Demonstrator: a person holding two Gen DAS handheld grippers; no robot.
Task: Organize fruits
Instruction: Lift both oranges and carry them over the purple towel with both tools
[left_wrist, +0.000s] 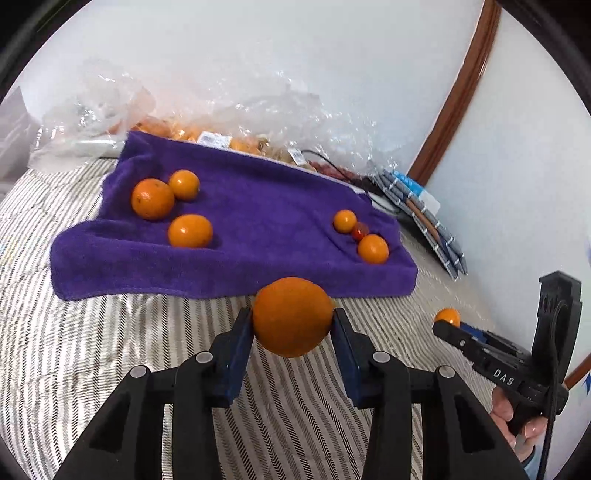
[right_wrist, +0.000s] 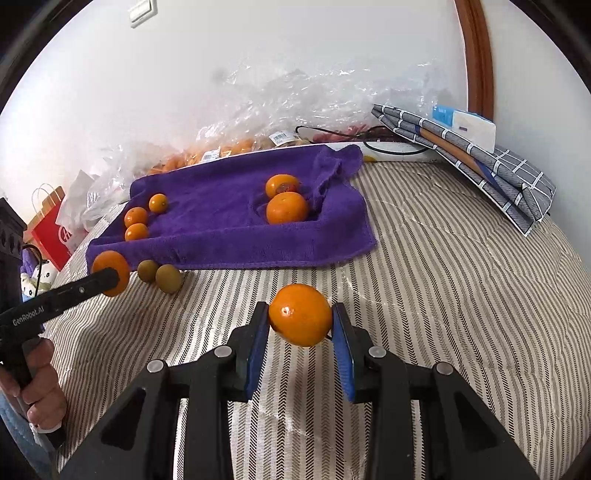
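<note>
Left wrist cam: the left gripper (left_wrist: 293, 323) is clamped on a big orange (left_wrist: 292, 316), held up over the striped bedcover (left_wrist: 110, 332) just in front of the purple towel (left_wrist: 258, 218) with six fruits on it. Right wrist cam: the right gripper (right_wrist: 300, 320) is pinching a smaller orange (right_wrist: 300, 314) over the bedcover, with two greenish fruits (right_wrist: 160, 276) lying off the towel's near edge.

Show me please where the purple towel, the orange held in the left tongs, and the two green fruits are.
purple towel (left_wrist: 258, 206): left wrist view, bare middle of the cloth.
orange in the left tongs (left_wrist: 292, 316): left wrist view, centre of its peel.
two green fruits (right_wrist: 168, 277): right wrist view, on the nearer one, beside the towel's front edge.
</note>
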